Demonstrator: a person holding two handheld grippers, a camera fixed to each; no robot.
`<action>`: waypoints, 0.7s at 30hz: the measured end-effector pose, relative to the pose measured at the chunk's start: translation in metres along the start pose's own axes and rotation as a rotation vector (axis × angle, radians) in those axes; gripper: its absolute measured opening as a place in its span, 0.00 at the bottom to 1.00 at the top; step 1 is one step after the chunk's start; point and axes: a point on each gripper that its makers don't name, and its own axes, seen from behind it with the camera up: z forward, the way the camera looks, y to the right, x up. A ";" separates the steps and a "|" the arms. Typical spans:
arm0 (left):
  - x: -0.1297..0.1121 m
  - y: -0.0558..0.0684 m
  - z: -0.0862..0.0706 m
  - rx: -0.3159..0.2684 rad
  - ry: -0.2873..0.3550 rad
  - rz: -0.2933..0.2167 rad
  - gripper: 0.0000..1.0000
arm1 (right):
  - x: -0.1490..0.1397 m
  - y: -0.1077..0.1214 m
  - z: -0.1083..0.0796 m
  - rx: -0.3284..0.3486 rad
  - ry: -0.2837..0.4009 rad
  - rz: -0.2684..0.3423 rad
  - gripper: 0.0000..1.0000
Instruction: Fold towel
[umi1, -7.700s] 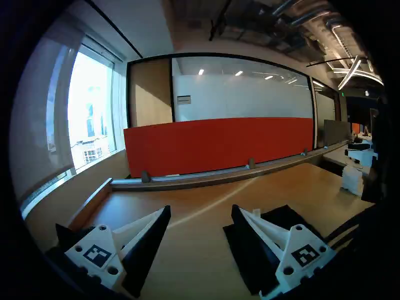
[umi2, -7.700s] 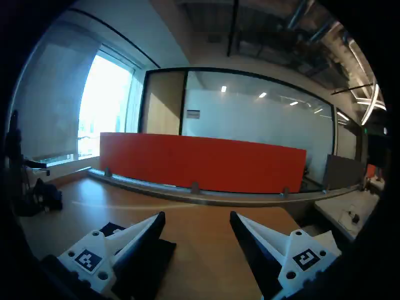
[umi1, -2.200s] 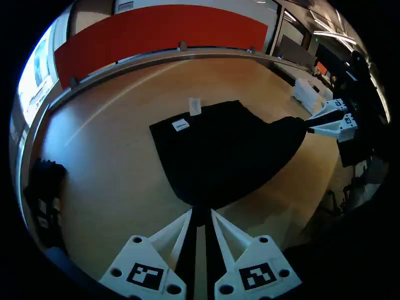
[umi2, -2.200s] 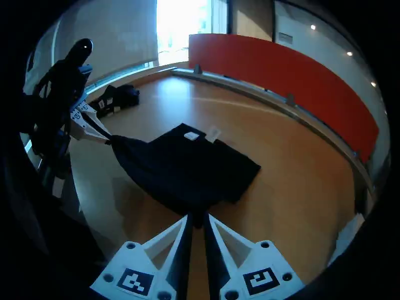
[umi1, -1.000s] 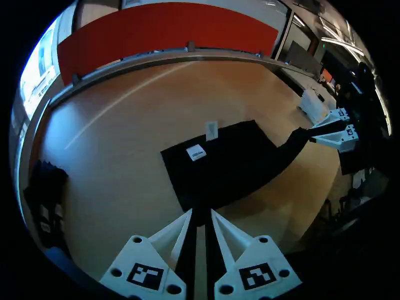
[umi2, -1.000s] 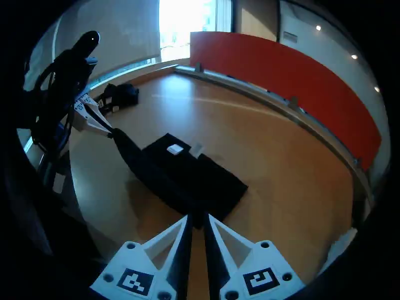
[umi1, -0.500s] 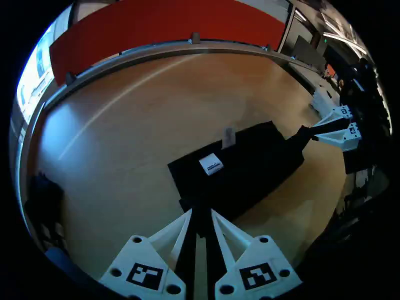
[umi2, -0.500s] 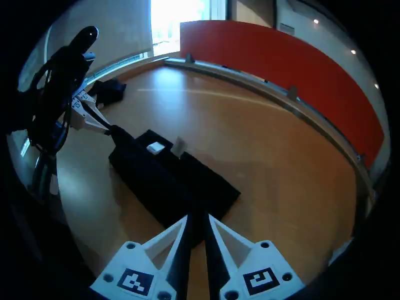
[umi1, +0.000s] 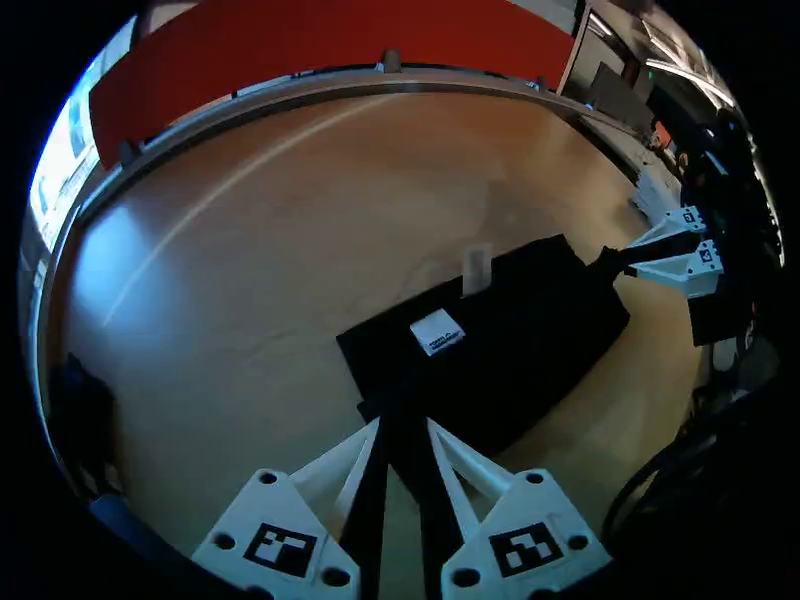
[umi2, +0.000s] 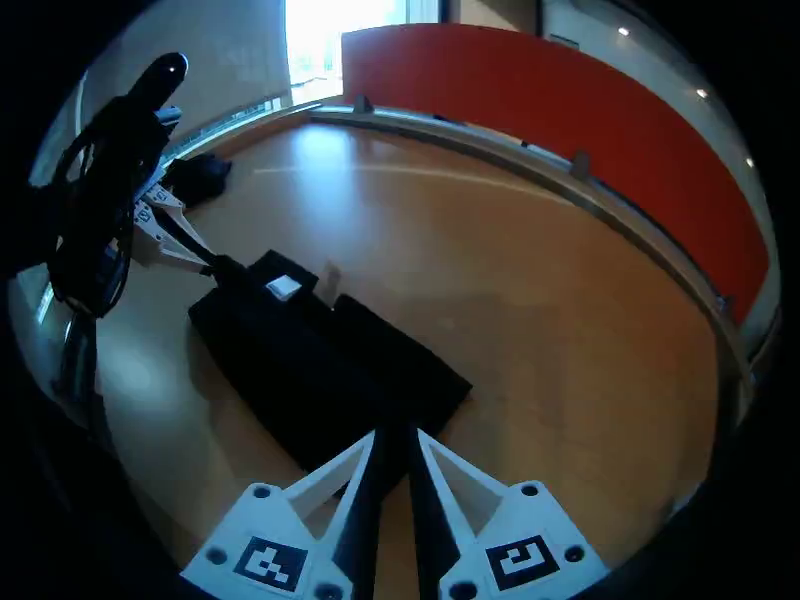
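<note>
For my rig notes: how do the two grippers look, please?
The left gripper and right gripper look alike: white, wedge-shaped fingers with black inner pads, and a square black-and-white marker on each finger base.

left gripper view: close, looking down | right gripper view: same, opposite end | shared: towel (umi1: 530, 330)

Warm wooden bench (umi1: 250, 260) spreading wide, daylight glancing off its top. A metal rail (umi1: 300, 82) curves along the far edge, and right behind it stands a long red divider panel (umi1: 300, 40). In the right gripper view, a window (umi2: 335, 35) blazes bright at the corner. Strip lights (umi1: 685, 72) glow overhead.
</note>
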 end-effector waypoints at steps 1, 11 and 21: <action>0.001 -0.001 0.002 -0.001 0.002 -0.003 0.20 | 0.000 0.001 0.002 -0.004 0.002 0.005 0.15; 0.007 -0.017 0.020 0.032 0.013 -0.007 0.34 | -0.002 0.012 0.023 -0.041 -0.005 0.038 0.22; 0.013 -0.032 0.026 0.084 0.027 -0.006 0.59 | 0.002 0.023 0.029 -0.081 -0.003 0.045 0.44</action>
